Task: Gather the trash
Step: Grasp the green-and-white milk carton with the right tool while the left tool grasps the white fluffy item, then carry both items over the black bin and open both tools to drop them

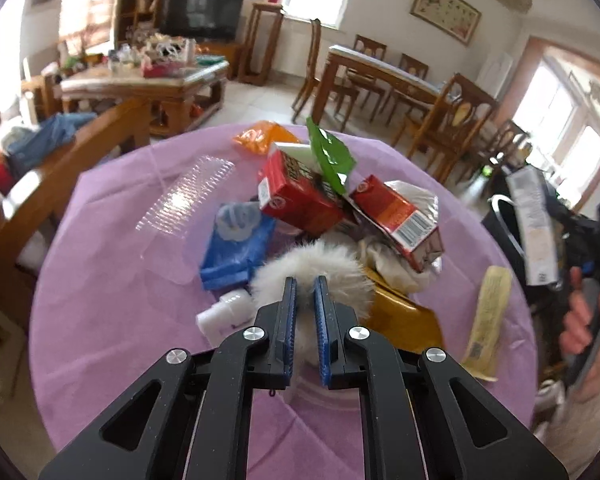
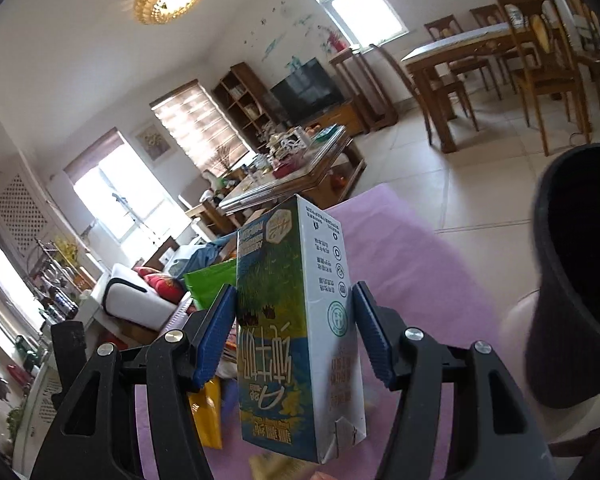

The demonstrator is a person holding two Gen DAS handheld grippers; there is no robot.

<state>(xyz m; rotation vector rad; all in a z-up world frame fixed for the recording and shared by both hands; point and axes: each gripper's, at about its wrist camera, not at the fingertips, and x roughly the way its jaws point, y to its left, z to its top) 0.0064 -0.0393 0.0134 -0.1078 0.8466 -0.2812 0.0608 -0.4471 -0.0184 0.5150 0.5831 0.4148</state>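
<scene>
On the round table with a purple cloth (image 1: 120, 320) lies a heap of trash: two red cartons (image 1: 300, 192), a green wrapper (image 1: 332, 152), a blue bag (image 1: 236, 252), a clear plastic tray (image 1: 184, 196) and a gold bag (image 1: 404, 316). My left gripper (image 1: 305, 286) is shut on a fluffy white ball (image 1: 340, 272) at the heap's near side. My right gripper (image 2: 294, 290) is shut on an upside-down green and white milk carton (image 2: 284, 320), also visible as the carton (image 1: 534, 220) at the table's right edge. A black bin (image 2: 580, 280) stands just right of it.
An orange bag (image 1: 260, 136) lies at the table's far side, a cream wrapper (image 1: 488, 316) near its right edge, a small white bottle (image 1: 224, 312) by my left fingers. A wooden chair (image 1: 80, 152) stands at the left. A person's hand (image 1: 588, 320) holds the right gripper.
</scene>
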